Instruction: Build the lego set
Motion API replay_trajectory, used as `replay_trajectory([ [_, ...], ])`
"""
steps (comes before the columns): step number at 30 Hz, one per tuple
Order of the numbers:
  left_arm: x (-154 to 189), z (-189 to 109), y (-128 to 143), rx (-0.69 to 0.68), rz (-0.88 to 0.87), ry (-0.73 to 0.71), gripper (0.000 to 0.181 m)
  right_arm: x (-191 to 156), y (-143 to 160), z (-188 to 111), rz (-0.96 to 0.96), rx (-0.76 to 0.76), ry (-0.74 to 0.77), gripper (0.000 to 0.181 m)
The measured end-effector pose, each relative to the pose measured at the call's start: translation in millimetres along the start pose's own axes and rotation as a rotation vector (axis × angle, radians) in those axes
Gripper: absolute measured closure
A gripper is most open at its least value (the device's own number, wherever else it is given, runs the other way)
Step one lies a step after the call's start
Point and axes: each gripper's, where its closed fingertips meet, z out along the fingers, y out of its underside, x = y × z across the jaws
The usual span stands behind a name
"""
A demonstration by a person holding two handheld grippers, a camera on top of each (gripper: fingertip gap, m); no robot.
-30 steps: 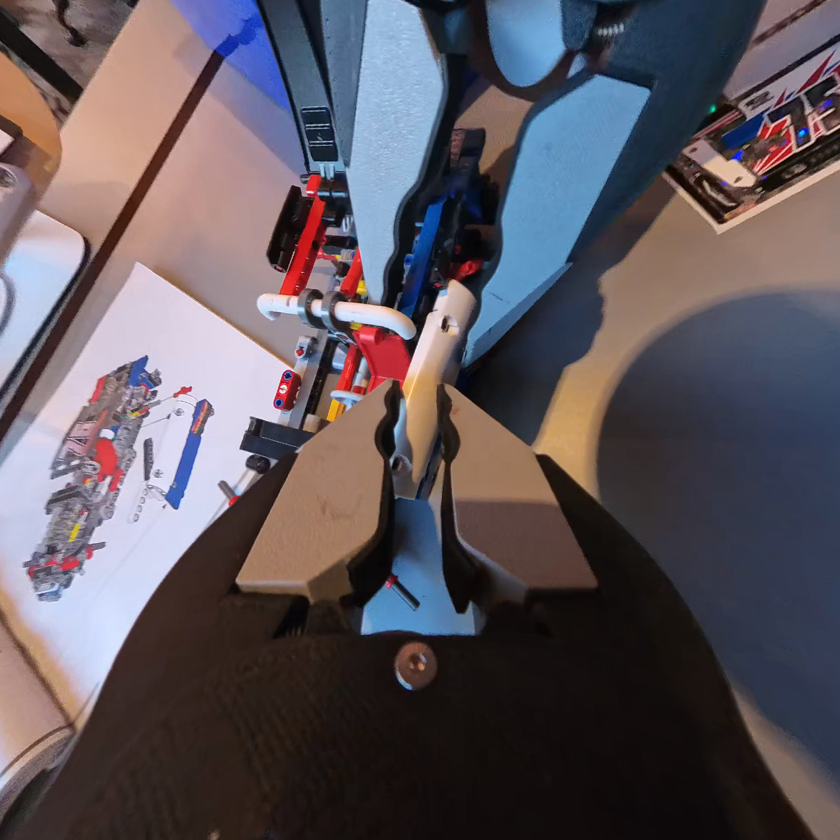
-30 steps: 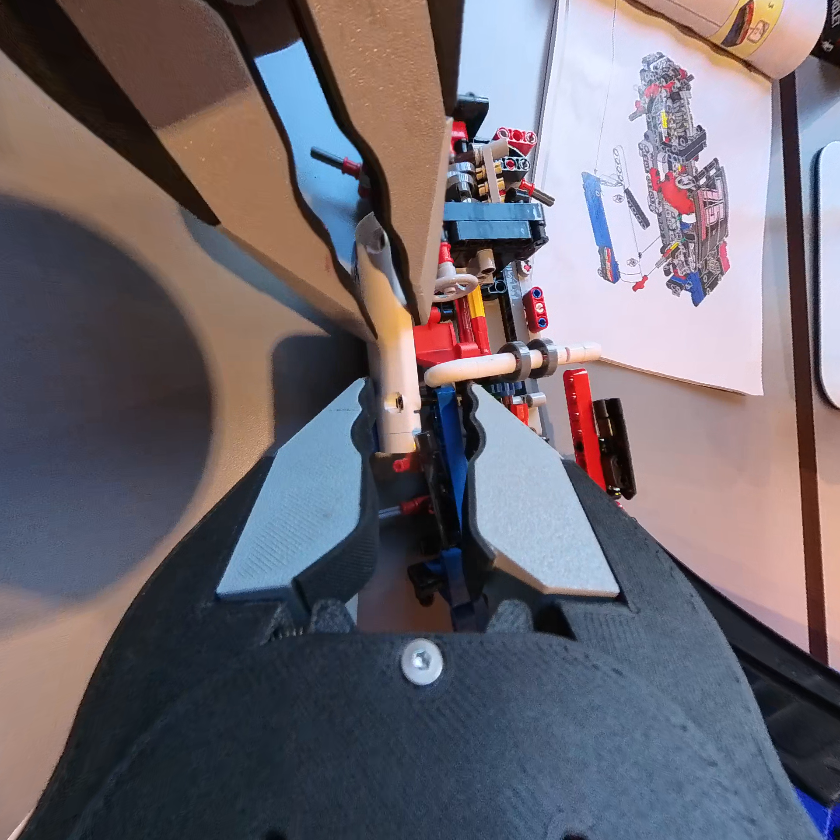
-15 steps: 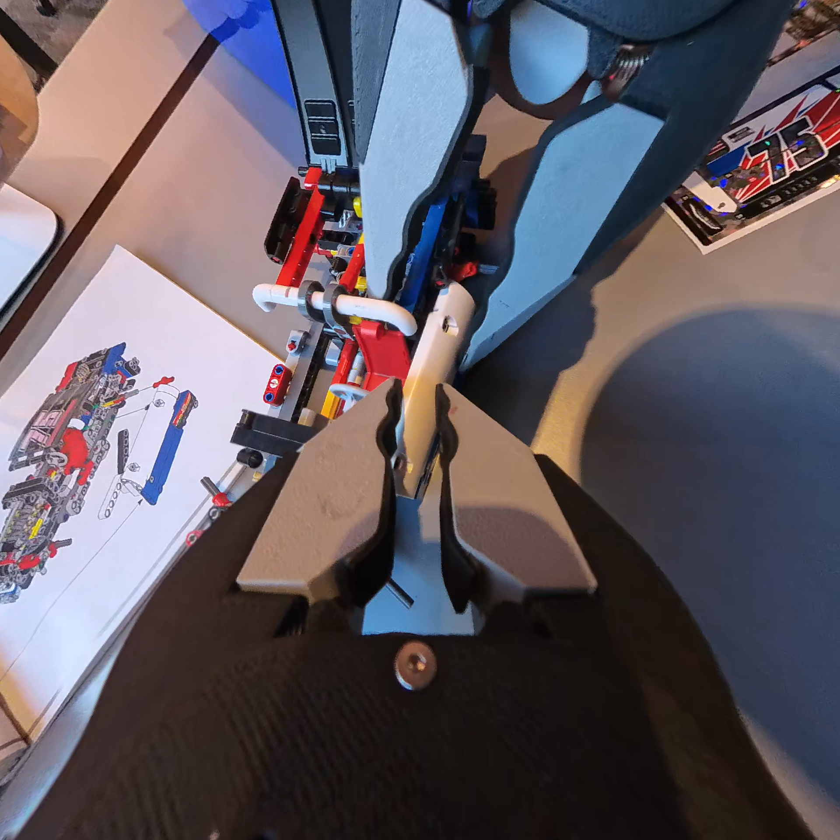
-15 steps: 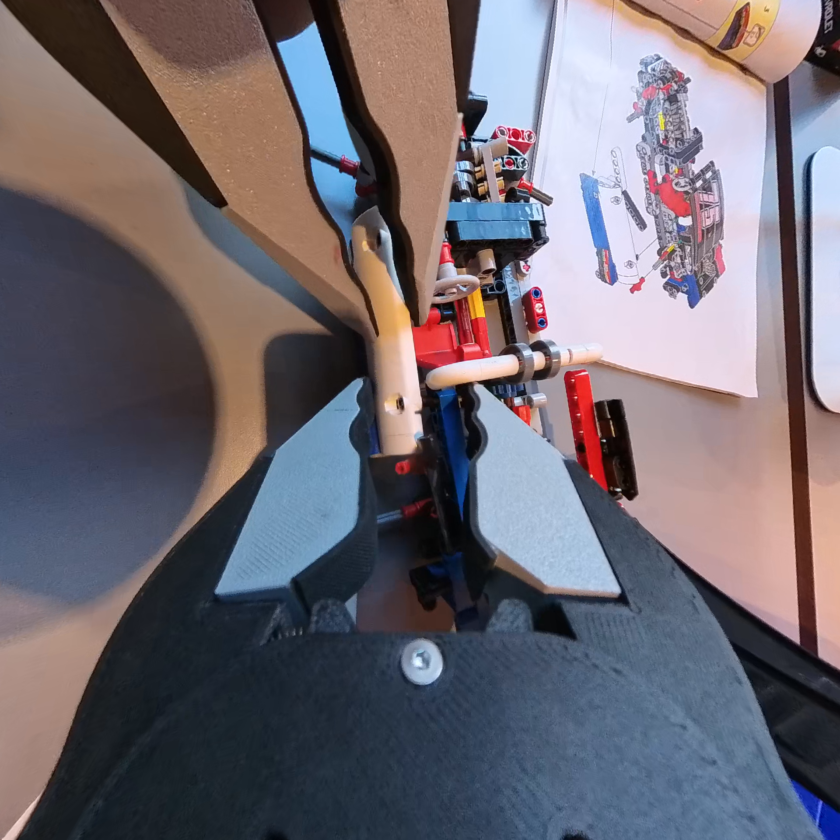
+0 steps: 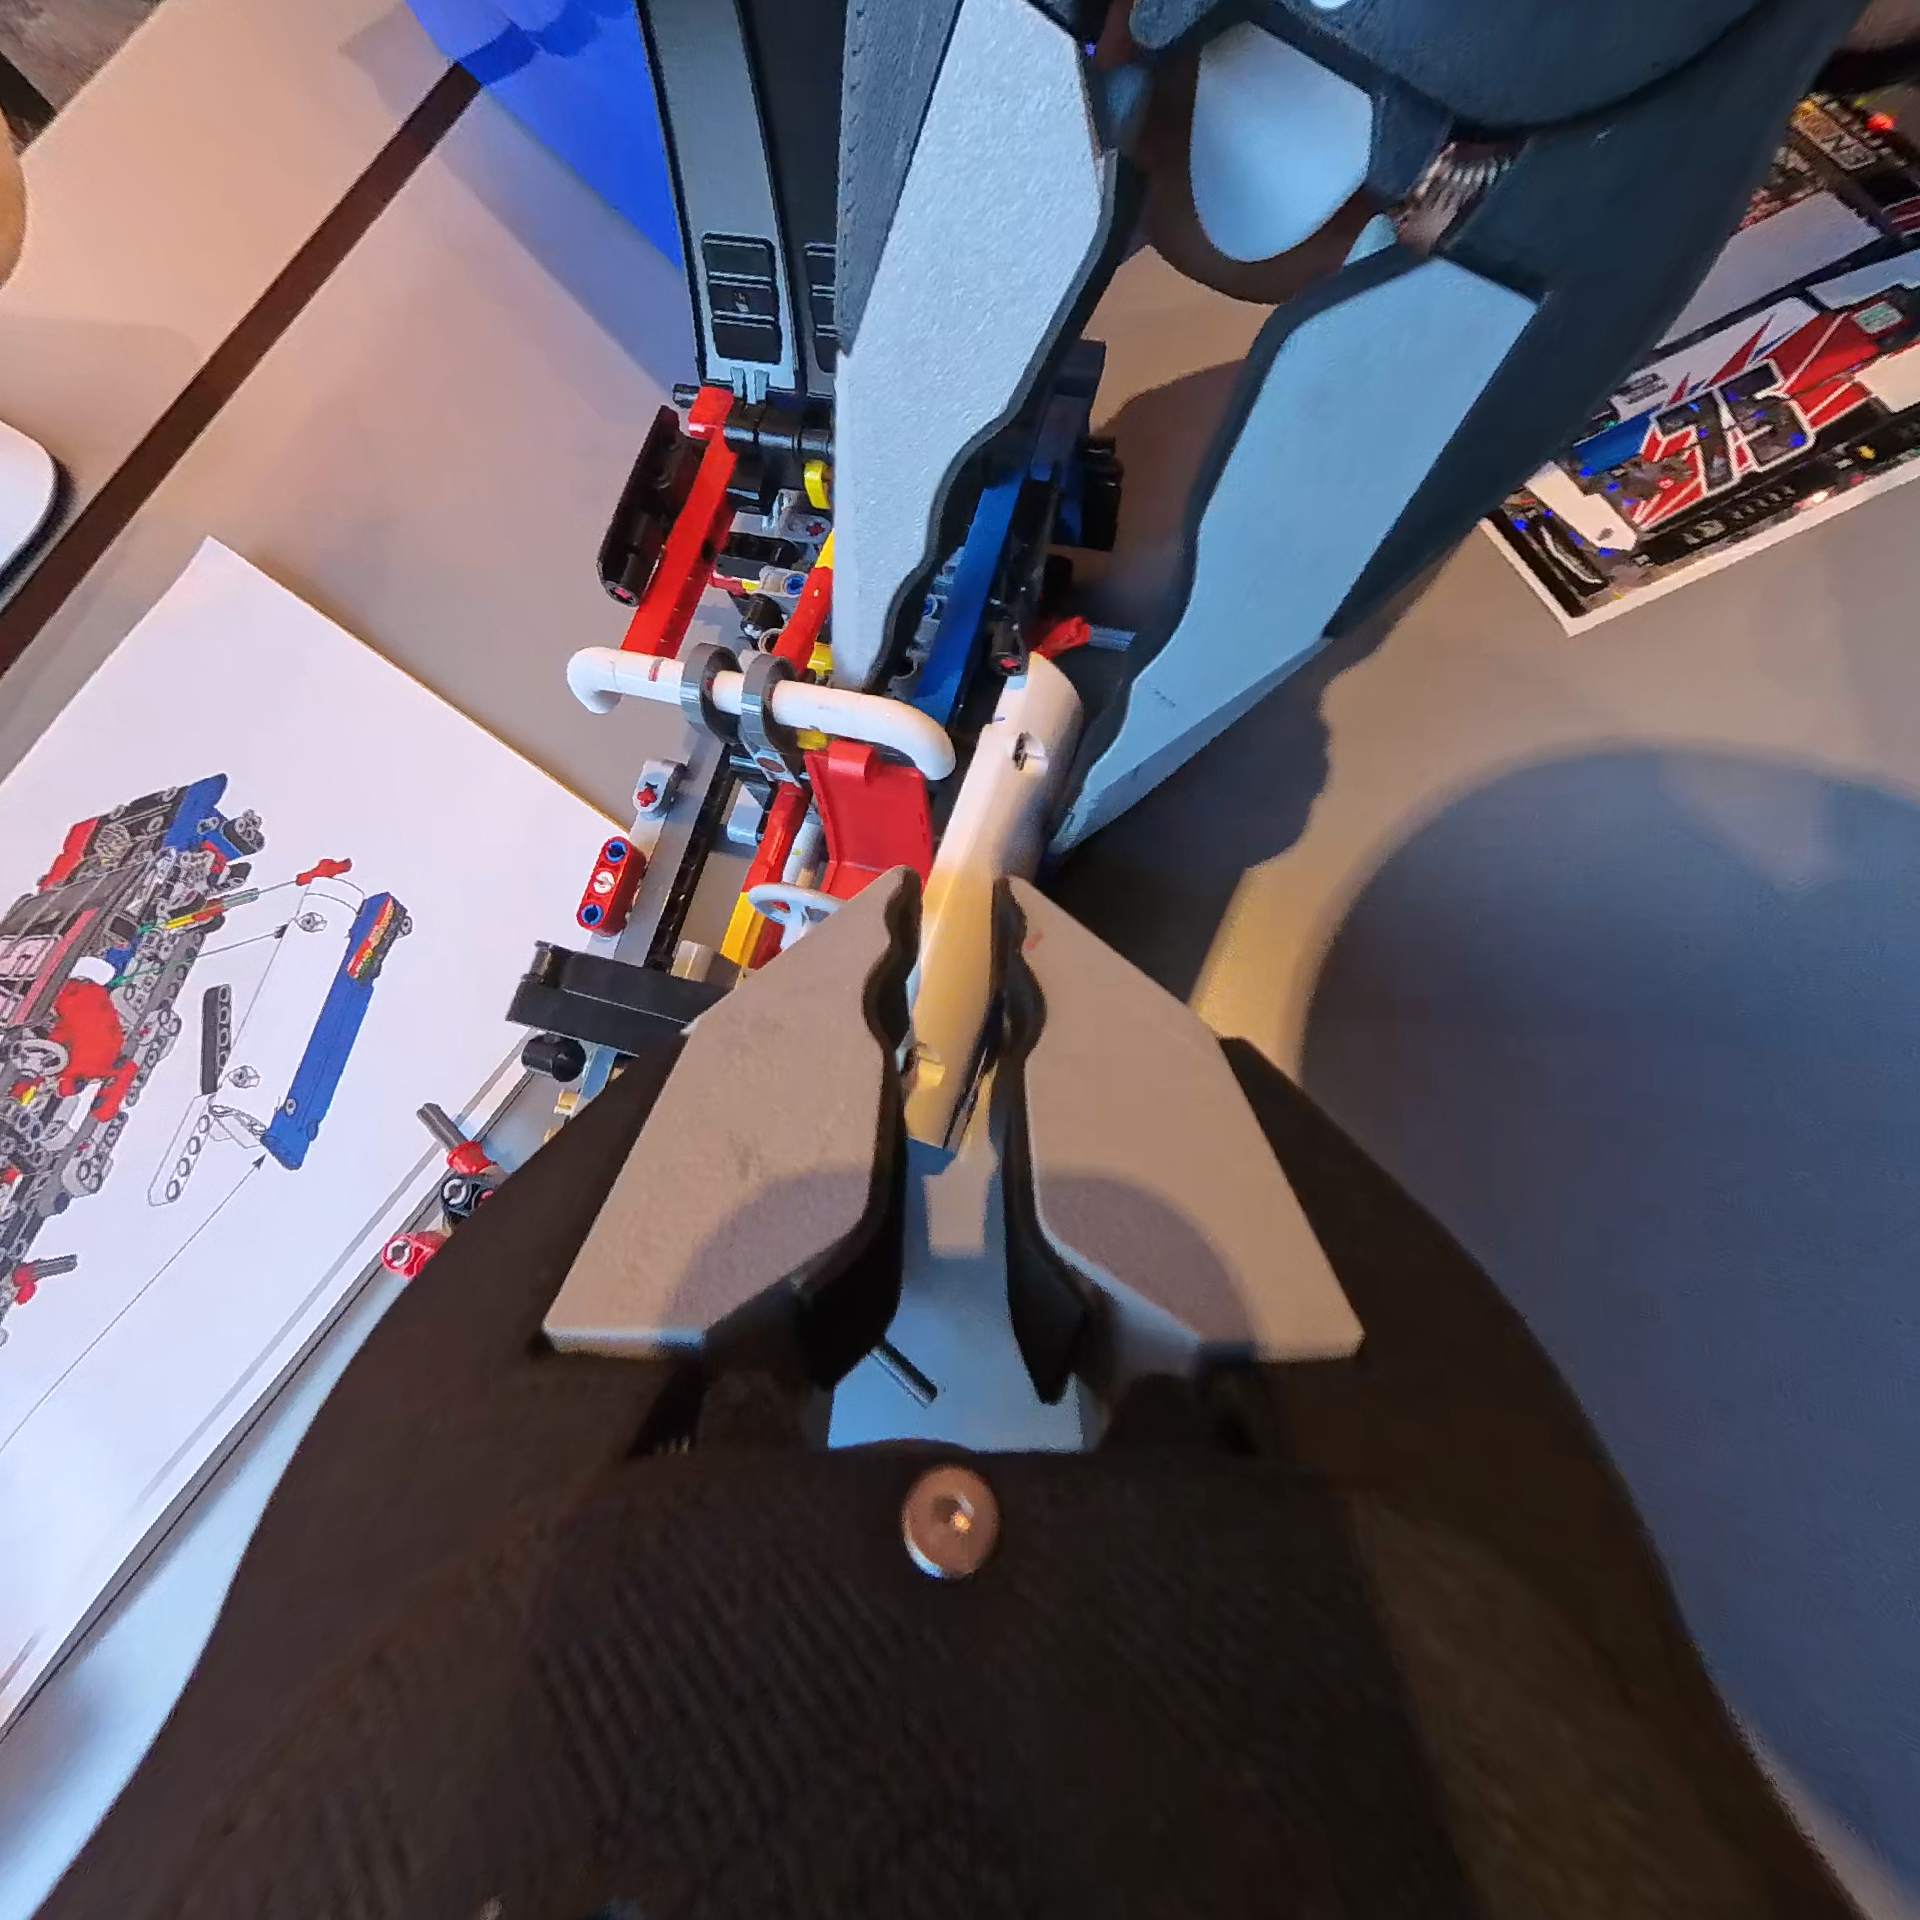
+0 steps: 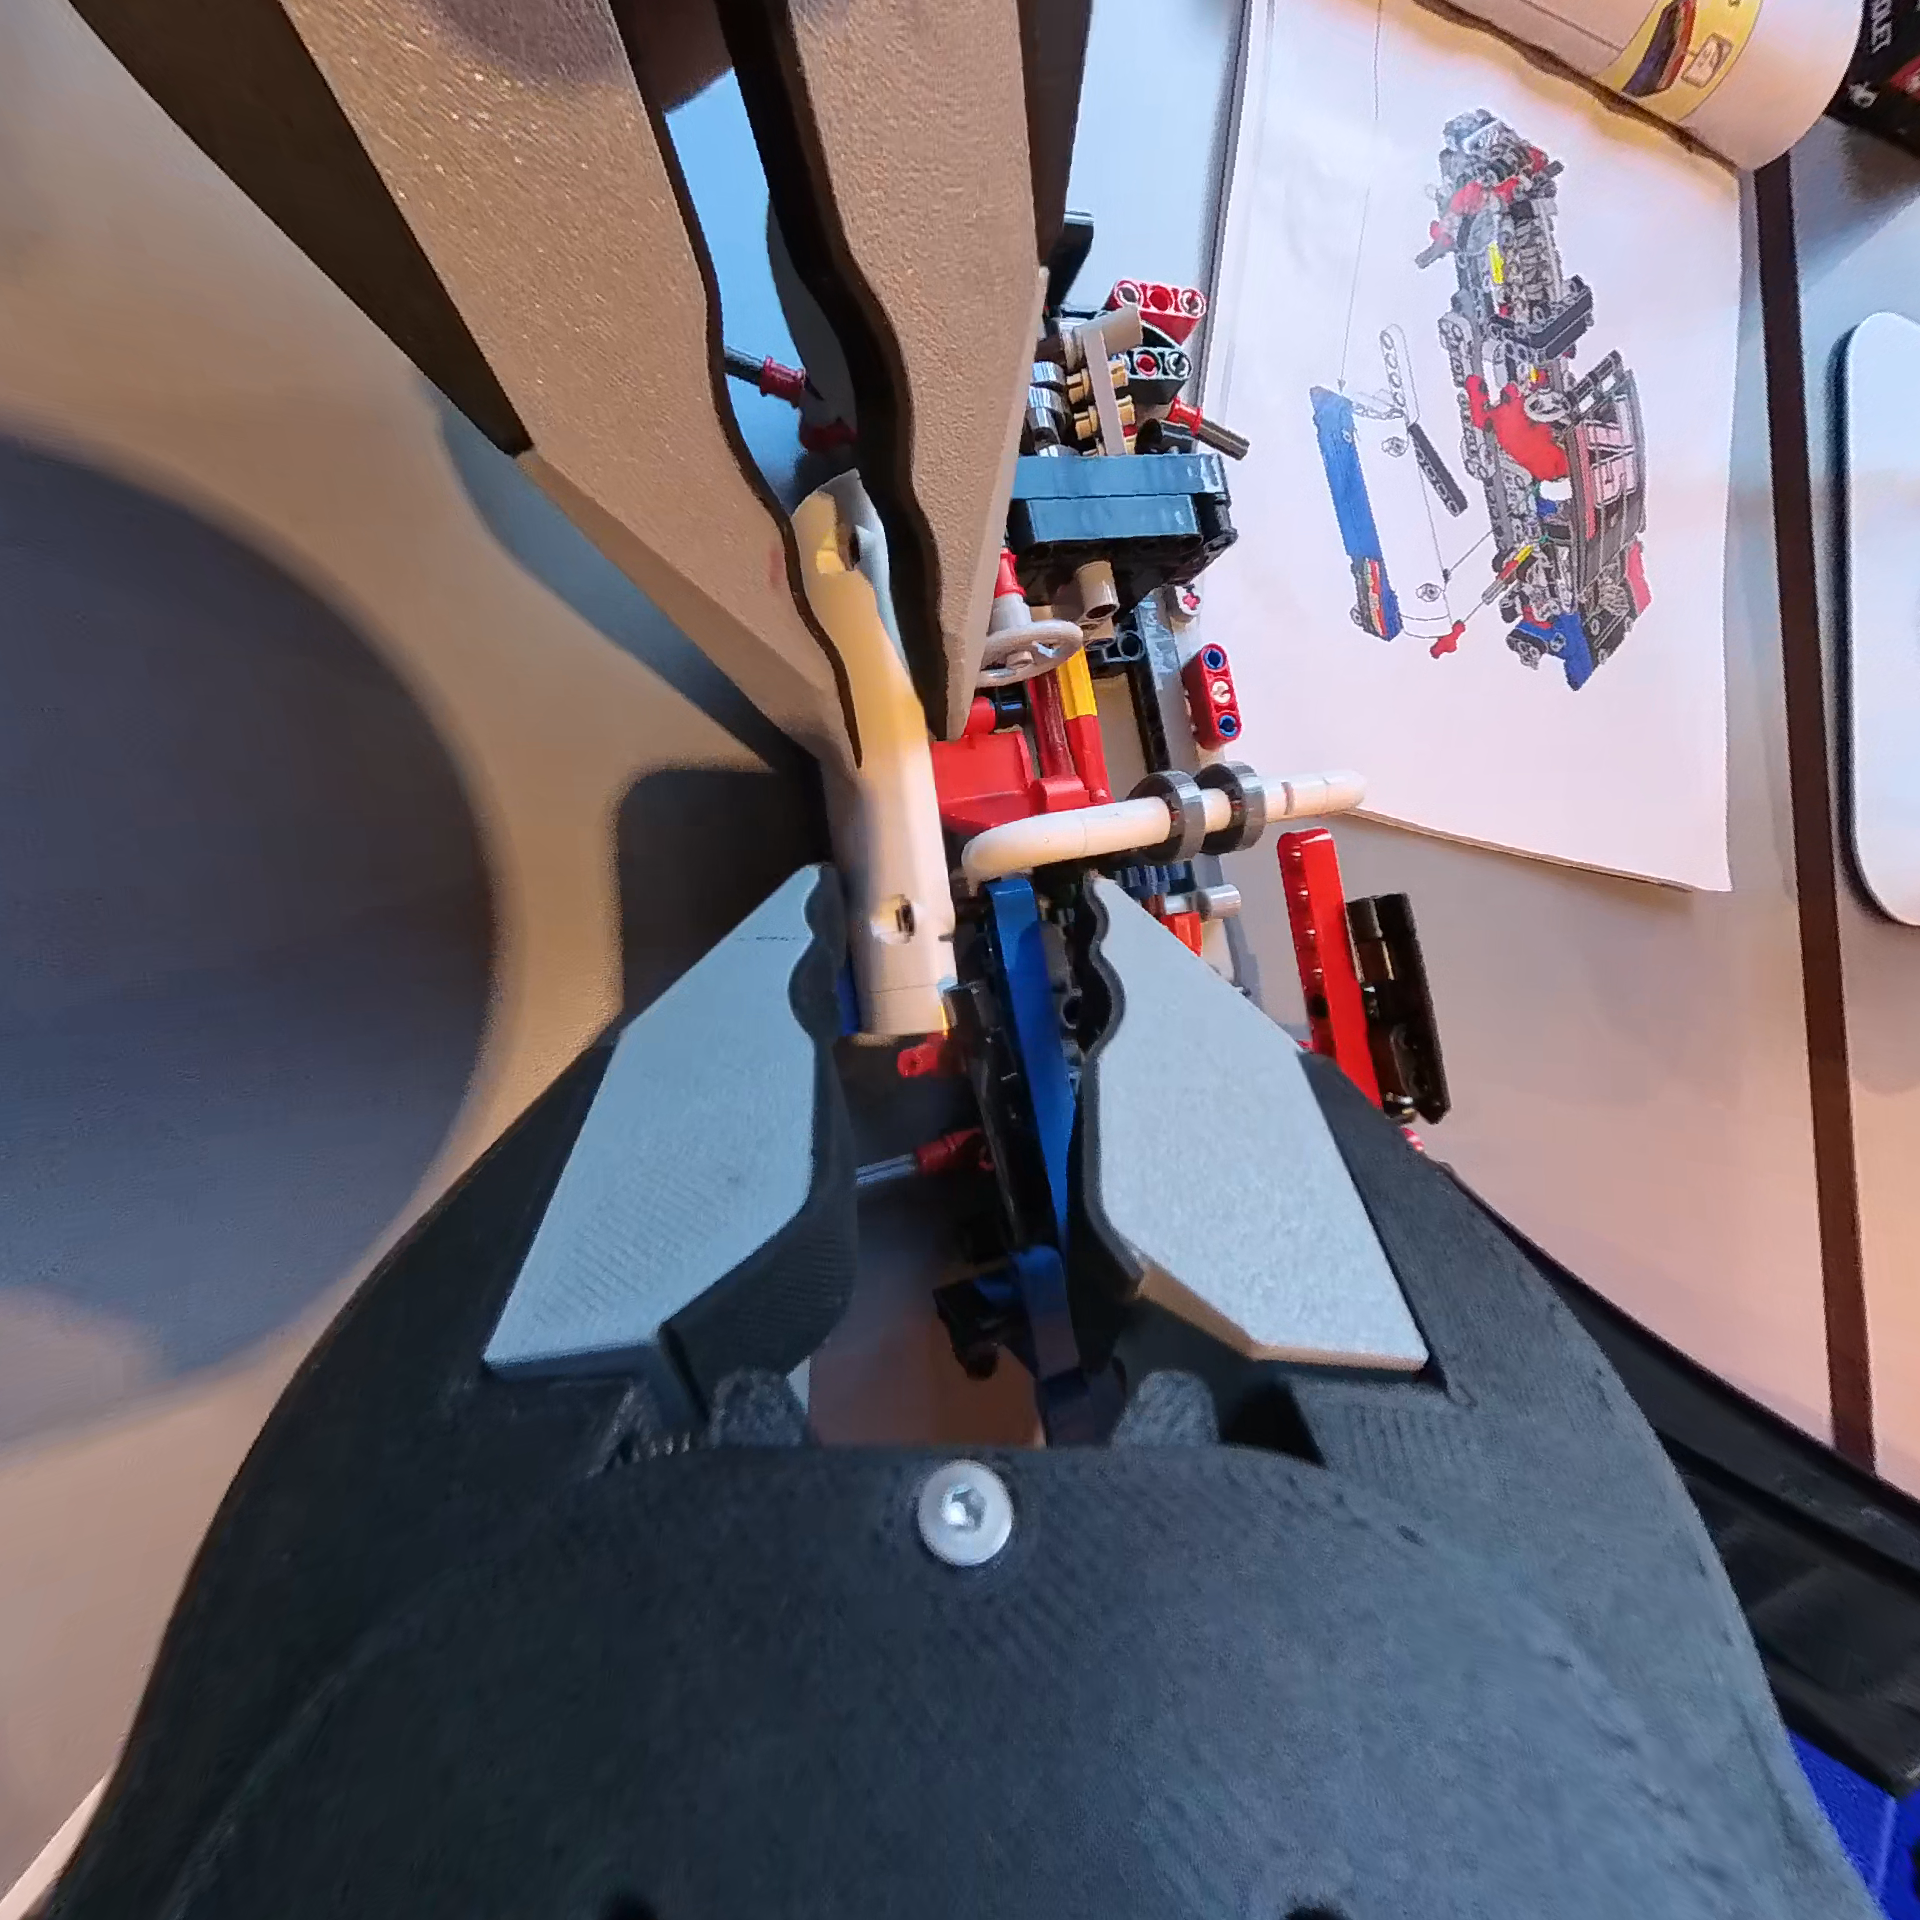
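Grey table [image 5: 1558, 644], lego model [image 5: 790, 727] lengthwise between grippers

The left gripper [image 5: 951, 935] has flat grey fingers [image 5: 758, 1132] with wavy black-edged inner rims, set in a black ribbed housing with a silver screw [image 5: 948, 1519] at six o'clock. The right gripper [image 6: 961, 935] matches: lighter grey fingers [image 6: 1226, 1174], black textured body, silver screw [image 6: 964, 1512].

On the grey table [image 5: 1558, 935], the left gripper [image 5: 951, 914] pinches a white panel [image 5: 997, 831] along the side of the lego model [image 5: 790, 727], while the right gripper [image 5: 997, 665] reaches in opposite, straddling the model's blue beam [image 5: 971, 592], beside an instruction sheet [image 5: 260, 935].
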Motion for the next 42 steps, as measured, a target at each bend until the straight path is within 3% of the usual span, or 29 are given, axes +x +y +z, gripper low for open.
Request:
replay_trajectory([
  [13, 15.8, -8.3, -11.8, 0.056, 0.305, -0.193, 0.152, 0.2, 0.8, 0.9, -0.019, -0.007, 0.015, 0.142],
  [21, 8.5, 4.1, 2.6, -0.036, 0.551, -0.330, 0.152, 0.2, 0.0, 0.3, -0.012, 0.001, 0.012, 0.142],
  [26, 2.3, 2.7, 0.0, -0.033, 0.535, -0.329, 0.165, 0.1, -0.2, 0.2, -0.010, 0.003, 0.012, 0.142],
  [42, 0.2, 4.0, -0.2, -0.041, 0.463, -0.333, 0.165, -1.9, -2.2, 3.1, 0.024, 0.020, -0.007, 0.147],
])
